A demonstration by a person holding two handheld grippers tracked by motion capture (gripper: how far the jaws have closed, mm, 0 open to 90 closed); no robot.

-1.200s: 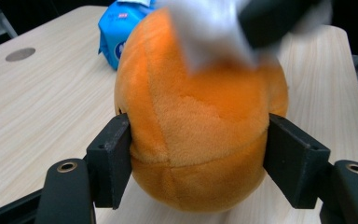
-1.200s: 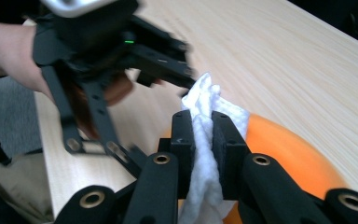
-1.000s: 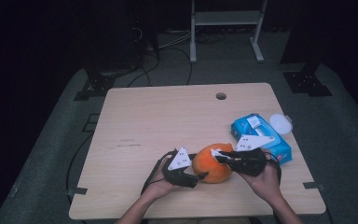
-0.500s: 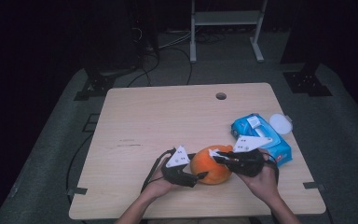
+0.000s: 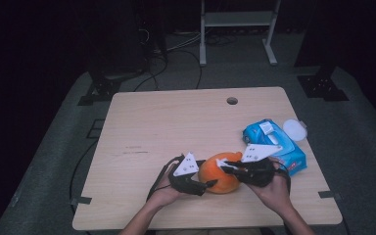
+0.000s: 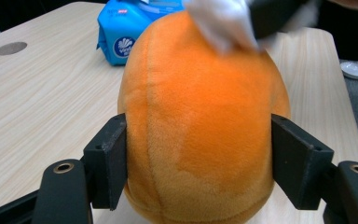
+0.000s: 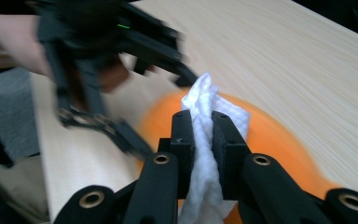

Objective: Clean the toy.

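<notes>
Left gripper (image 6: pixel 198 154) clamped on the orange plush ball (image 6: pixel 200 126), jaws just now closing tighter on its sides, pinning it to the table (image 5: pixel 176 122) near the front edge. Right gripper (image 7: pixel 203 135) pinched tight on a crumpled white wipe (image 7: pixel 209 107), pressing it onto the top of the ball, with the other gripper blurred just beyond. Farther right, just beside the right hand (image 5: pixel 274 191), a blue wipes pack (image 5: pixel 274 142) with a round white logo and a red-and-white label too blurred to read, and a small white lid (image 5: pixel 294 129) beside that.
</notes>
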